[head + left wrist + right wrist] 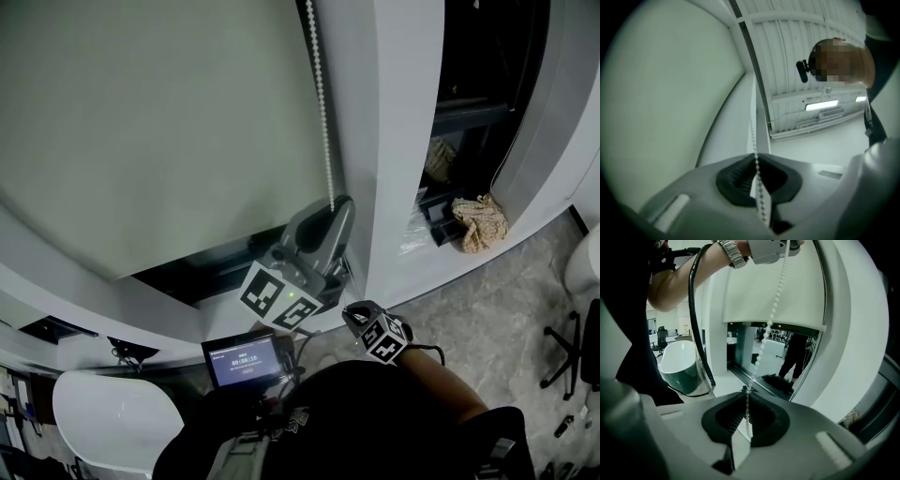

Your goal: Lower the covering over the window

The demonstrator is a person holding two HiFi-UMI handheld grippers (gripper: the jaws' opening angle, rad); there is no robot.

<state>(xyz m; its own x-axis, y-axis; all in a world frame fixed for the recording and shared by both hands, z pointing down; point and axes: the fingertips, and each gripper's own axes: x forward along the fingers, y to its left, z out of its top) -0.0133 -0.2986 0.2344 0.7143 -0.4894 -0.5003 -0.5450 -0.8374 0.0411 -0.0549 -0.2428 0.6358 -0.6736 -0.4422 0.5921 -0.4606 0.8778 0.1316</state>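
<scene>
- The blind (159, 122) filled the upper left of the head view. Its bottom hem ran slantwise across the middle left, and a dark strip of window (202, 272) under it was not yet covered.
- The bead chain (322, 94) dropped down the centre of the head view, straight into the left gripper (756, 157). Its jaws were pinched right together on the chain, with beads running between the black pads.
- The right gripper (747, 390) sat lower, at the bottom centre of the head view. It was also clamped tight on that chain, which climbed from its jaws to the left gripper at the top of its own view.
- We saw slip as the first risk: the beads were small and round, so a sharp tug could have let them skate through the pads while the blind stayed put.
- With both grippers locked on one strand, a pull by the upper one alone would only have bunched slack between them.
- Hauling outward from the wall rather than straight down might have jammed the chain or jumped it off its wheel up top, which was out of sight.
- We couldn't make out a second strand, so this one could have been the strand that raises the blind.
</scene>
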